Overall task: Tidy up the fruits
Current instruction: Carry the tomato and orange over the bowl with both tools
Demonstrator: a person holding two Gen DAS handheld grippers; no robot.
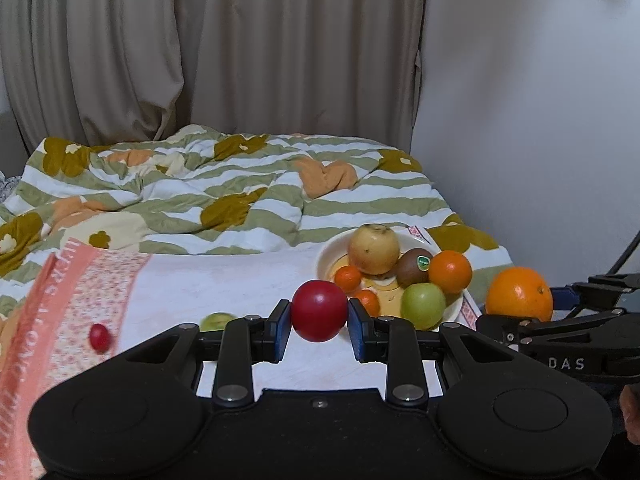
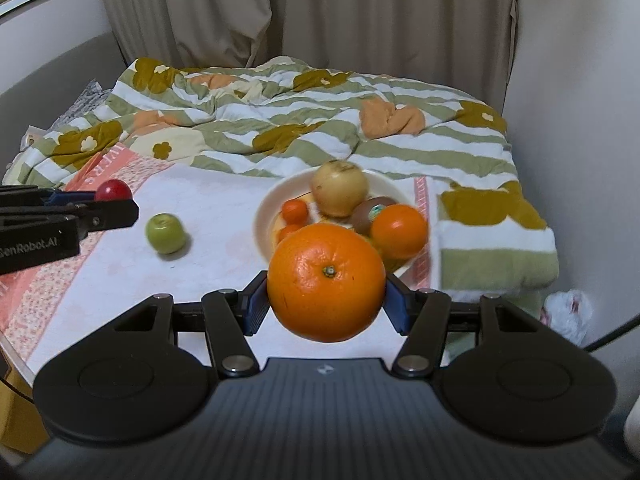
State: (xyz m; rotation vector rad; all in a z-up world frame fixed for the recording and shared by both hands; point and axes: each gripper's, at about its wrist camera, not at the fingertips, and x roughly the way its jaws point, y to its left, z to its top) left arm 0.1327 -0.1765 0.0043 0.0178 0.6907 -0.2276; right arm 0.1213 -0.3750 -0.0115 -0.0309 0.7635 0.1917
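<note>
The left gripper (image 1: 319,316) clamps a red apple (image 1: 319,310) between its blue pads, above a white cloth (image 1: 224,280). Beyond it a plate (image 1: 326,258) holds a pear (image 1: 374,249), kiwi (image 1: 414,266), green apple (image 1: 423,306), an orange and small tangerines. At right, the right gripper (image 1: 520,312) grips a large orange (image 1: 519,294). A small red fruit (image 1: 99,337) lies at left on the cloth's pink border.

— What am I holding?
— A glossy round red fruit (image 1: 319,311) on my left, a large dimpled orange (image 2: 326,281) on my right, both lifted.
— And the cream round plate (image 1: 329,256)?
— Piled with fruit; one small green apple (image 2: 165,233) lies loose beside it.
</note>
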